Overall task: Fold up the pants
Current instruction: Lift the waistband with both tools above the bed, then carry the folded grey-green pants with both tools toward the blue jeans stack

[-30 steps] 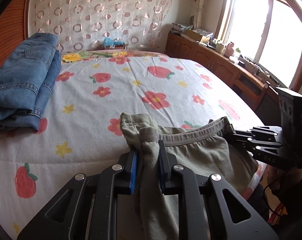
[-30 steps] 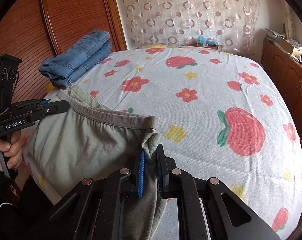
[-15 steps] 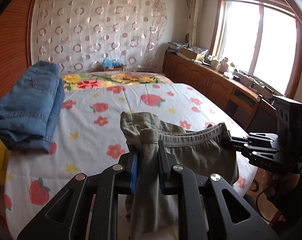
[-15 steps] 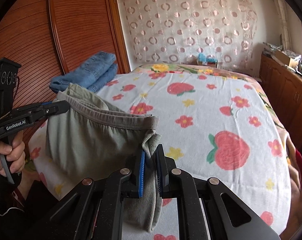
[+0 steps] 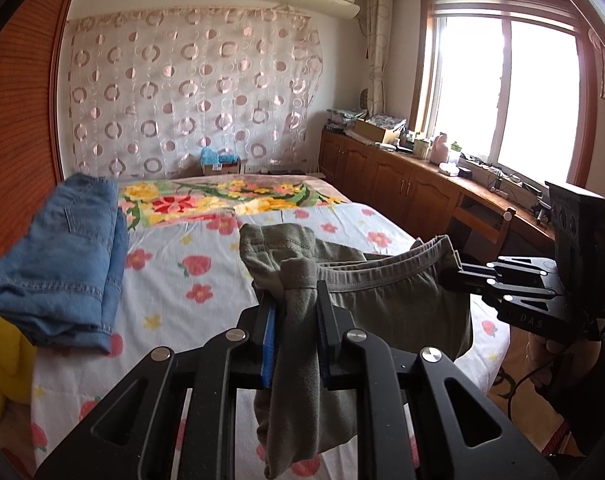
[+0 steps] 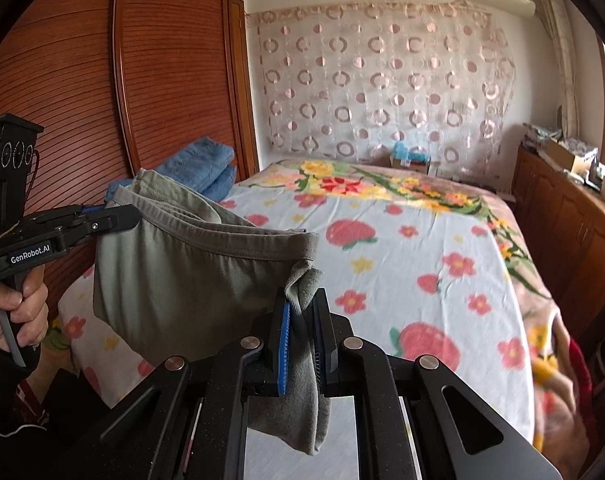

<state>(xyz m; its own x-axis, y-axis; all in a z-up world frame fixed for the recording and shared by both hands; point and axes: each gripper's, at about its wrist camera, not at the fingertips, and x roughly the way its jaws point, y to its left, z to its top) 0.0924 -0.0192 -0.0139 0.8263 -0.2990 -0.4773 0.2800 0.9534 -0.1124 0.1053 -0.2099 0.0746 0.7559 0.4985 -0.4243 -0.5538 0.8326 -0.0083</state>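
Left claw [image 5: 296, 312]: lower centre of the left wrist view, pressed together on a bunched corner of the waistband, cloth gathered between its blue pads and spilling below them.
Right claw [image 6: 302, 320]: lower centre of the right wrist view, pinching the opposite waistband corner; a fold of cloth hangs down past the pads.
Pants [image 6: 190, 272]: grey-green, hung by the waistband between the two claws, held up off the bed; waistband sags slightly in the middle, body of the garment drooping beneath it over the bed's near edge.
Cross view, left claw [image 6: 118, 220]: seen at mid left of the right wrist view, tips closed on the waistband end; a hand [image 6: 14, 308] grips its handle at the left edge.
Cross view, right claw [image 5: 458, 270]: seen at mid right of the left wrist view, tips buried in the waistband.
Bed [image 5: 334, 224]: white sheet with red strawberries and flowers, a brighter floral band across its far end.
Folded jeans [image 5: 66, 256]: blue stack at mid left of the left wrist view, lying on the bed's side edge, well apart from the pants.
Backdrop: curtain with circle pattern [image 5: 190, 92] on the far wall; bright window [image 5: 502, 92] at upper right.
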